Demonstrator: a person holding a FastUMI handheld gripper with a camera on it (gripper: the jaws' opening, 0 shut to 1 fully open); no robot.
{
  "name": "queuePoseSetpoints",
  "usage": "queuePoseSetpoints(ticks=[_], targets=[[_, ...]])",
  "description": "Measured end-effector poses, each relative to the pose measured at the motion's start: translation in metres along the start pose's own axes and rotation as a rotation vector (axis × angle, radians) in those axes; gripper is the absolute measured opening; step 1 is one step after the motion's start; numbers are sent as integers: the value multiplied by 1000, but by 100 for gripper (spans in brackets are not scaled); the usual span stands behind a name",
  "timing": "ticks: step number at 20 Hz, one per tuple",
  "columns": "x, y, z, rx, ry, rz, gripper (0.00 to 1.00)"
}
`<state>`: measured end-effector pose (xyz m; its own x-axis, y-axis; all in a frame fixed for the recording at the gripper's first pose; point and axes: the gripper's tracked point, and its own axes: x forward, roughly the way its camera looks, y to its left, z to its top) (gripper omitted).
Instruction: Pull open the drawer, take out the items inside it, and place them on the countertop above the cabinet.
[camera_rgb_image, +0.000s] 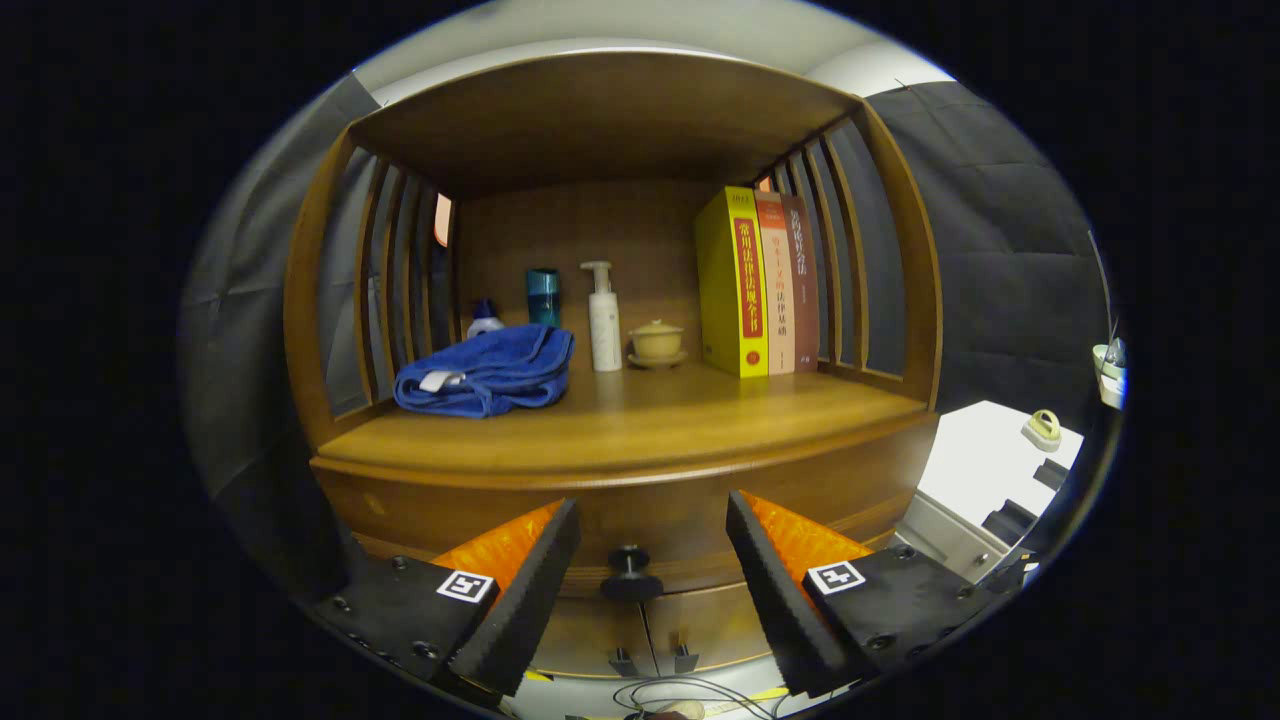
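Observation:
A wooden cabinet stands ahead with its drawer (640, 520) shut under the countertop (620, 420). The drawer's small black round knob (630, 572) sits between my two fingers, a little beyond their tips. My gripper (650, 530) is open, its black ridged pads with orange backs spread wide on either side of the knob, touching nothing. The drawer's contents are hidden.
On the countertop lie a folded blue towel (485, 372), a small bottle with a blue cap (484, 318), a teal cup (543, 296), a white pump bottle (603, 318), a small lidded yellow cup (656, 342) and three upright books (755, 285). A white table (985, 465) stands to the right.

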<state>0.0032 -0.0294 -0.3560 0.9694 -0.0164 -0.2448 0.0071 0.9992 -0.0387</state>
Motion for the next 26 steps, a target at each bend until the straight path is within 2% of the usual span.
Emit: queuePoseSetpoints(ticks=[5,9,12,15,20,26], targets=[[9,12,-40,-56,75,12,91],[24,11,-66,-74,132,-3,82],[29,10,-73,-51,163,13,55],[26,11,-72,-65,165,41,47],[18,9,-74,-61,176,18,40],[-18,8,-75,-68,169,40,40]])
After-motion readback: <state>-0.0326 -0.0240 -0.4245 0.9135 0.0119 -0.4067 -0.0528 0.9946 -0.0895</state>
